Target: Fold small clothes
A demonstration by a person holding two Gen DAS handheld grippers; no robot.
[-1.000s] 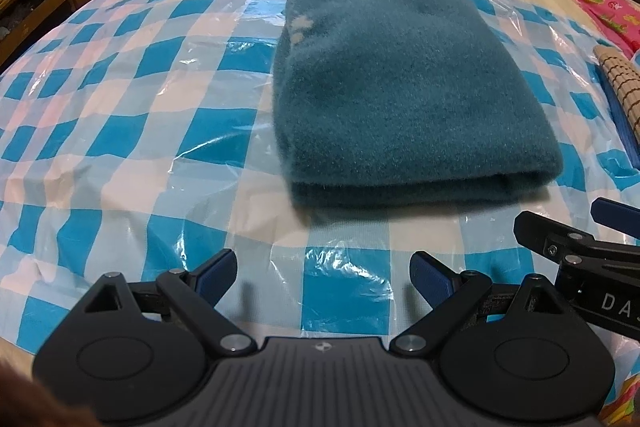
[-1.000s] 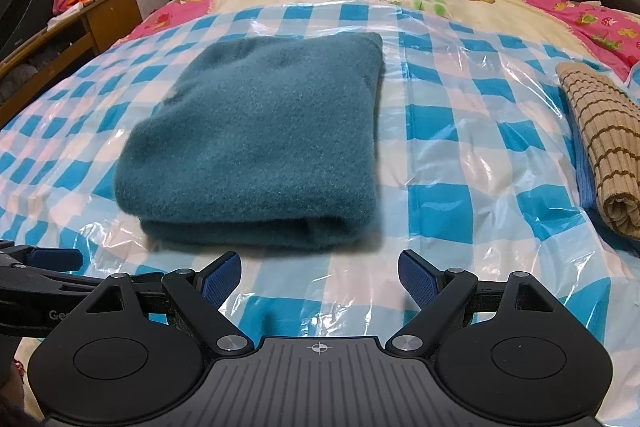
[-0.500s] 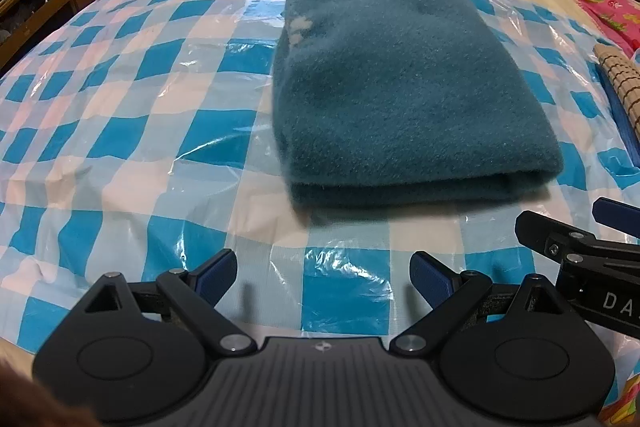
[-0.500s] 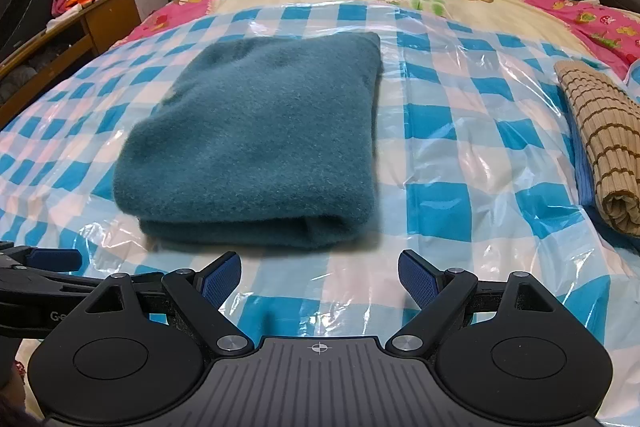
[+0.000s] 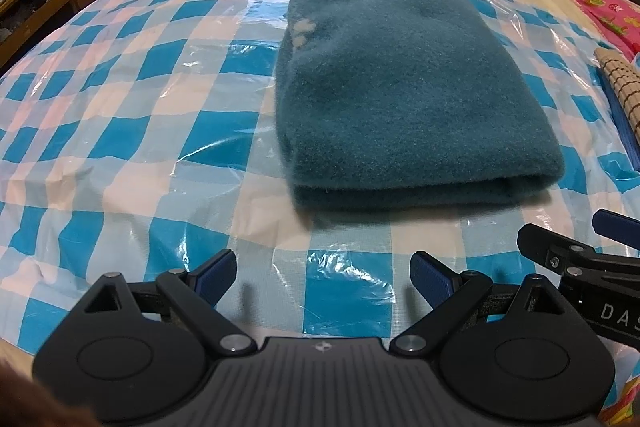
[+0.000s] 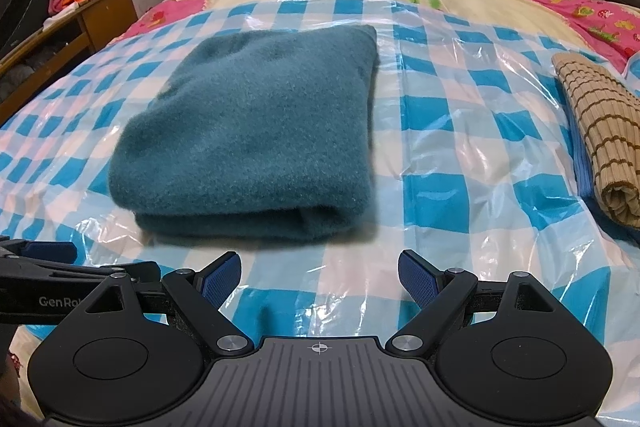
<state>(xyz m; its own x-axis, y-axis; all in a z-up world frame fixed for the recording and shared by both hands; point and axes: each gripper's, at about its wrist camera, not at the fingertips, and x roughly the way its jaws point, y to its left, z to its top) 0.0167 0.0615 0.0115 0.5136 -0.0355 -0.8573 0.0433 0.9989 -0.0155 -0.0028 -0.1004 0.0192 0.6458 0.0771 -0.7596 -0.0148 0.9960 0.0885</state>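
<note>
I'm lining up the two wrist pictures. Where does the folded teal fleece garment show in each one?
Left wrist view: the teal fleece garment lies right of centre, beyond the open left gripper.
Right wrist view: the garment lies left of centre, beyond the open right gripper.
Shared landmark: the striped tan cloth, at the right edge in both views.

teal fleece garment | folded into thick rectangle | flat on checked plastic sheet | untouched
</note>
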